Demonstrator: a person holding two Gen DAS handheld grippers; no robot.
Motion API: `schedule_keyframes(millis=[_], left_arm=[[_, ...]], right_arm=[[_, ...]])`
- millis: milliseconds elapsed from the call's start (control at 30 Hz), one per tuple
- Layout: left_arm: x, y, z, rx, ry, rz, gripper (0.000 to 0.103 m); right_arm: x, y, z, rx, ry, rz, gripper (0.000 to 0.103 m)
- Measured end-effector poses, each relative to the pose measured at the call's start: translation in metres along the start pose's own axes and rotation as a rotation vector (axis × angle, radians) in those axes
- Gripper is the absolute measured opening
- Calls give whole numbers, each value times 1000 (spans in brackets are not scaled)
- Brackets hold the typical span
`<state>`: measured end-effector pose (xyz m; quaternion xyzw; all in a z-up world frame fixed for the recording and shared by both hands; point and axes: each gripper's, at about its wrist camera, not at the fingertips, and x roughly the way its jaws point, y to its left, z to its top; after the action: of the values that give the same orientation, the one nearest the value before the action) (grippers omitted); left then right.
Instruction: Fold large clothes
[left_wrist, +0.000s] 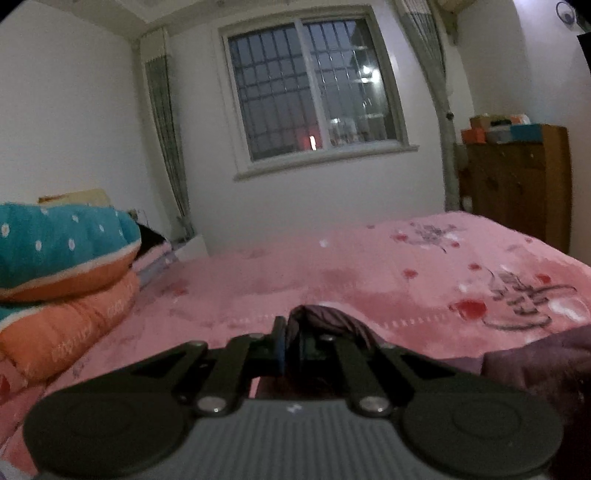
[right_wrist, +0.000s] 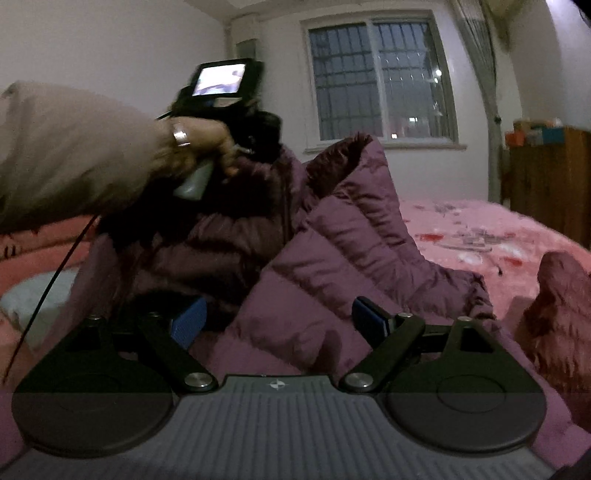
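Right wrist view: a pink bed (right_wrist: 480, 229) carries a purple padded coat (right_wrist: 332, 236), heaped and partly raised above the near edge.
Bed: pink floral cover (left_wrist: 332, 273); stacked quilts (left_wrist: 62, 266) sit at its left edge, the far right corner lies bare.
Coat: bulk rests on the near part of the bed; one fold stands up in a peak, a dark fur trim (right_wrist: 258, 140) hangs just under the person's hand (right_wrist: 199, 147).
Sleeve of person: beige sleeve (right_wrist: 74, 155) enters from the left, the hand gripping the left tool's handle.
Left gripper (left_wrist: 291, 343): tongs narrow, pinched tight on a tuck of the coat's purple fabric (left_wrist: 325, 321), held clear of the cover.
Right gripper (right_wrist: 277, 321): tongs wide, blue pads (right_wrist: 188, 321) apart, coat cloth lying between and below them, nothing pinched.
Step in hand, judged: raising one edge of the coat to carry it over for a fold.
Advice: keep the left pinch deep in the padding so slick cloth does not slip; bring the right tongs onto a matching edge, not the middle bulk, before closing; lift both evenly so the fold line runs straight.
Risk: fur trim snagging in the jaws; the heavy coat sagging between the grips.
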<state>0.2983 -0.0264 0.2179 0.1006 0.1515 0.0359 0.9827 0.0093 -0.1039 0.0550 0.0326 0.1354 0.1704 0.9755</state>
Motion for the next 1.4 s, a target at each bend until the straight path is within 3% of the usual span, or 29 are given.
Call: schedule_keyframes(millis=[167,400,467,533,600,800,933,1100,1233,1400], left_arm=[[41,0,-20,-4,-22,31,4],[84,-2,-100,8,86,14,13],[84,6,-111,-14,118,1,33],[79,18,-110,-58,141,-21,67],[66,30,-103,-81,125,-37,74],[5,69,-67,-81,107,-35,80],[-70,89,-66,-53,112,-105,89],[-168,94,-112,-88,140,-182,94],[-242,80,-160,-57,139,-125,94],[-306,57,-198,-58,173,-154,93]], right_arm=[[17,-18,-7,28,40,-82,103],[36,-61,-17,243,144,-137,103],[39,-65,-20,270,158,-130,103],[38,-68,-22,273,163,-122,103],[40,-66,-22,263,165,-113,103],[39,-64,-16,241,147,-104,103],[32,-59,-11,213,136,-92,103],[32,-61,-9,183,138,-97,103],[23,-56,-8,103,124,-118,103],[0,-50,-8,62,99,-149,103]])
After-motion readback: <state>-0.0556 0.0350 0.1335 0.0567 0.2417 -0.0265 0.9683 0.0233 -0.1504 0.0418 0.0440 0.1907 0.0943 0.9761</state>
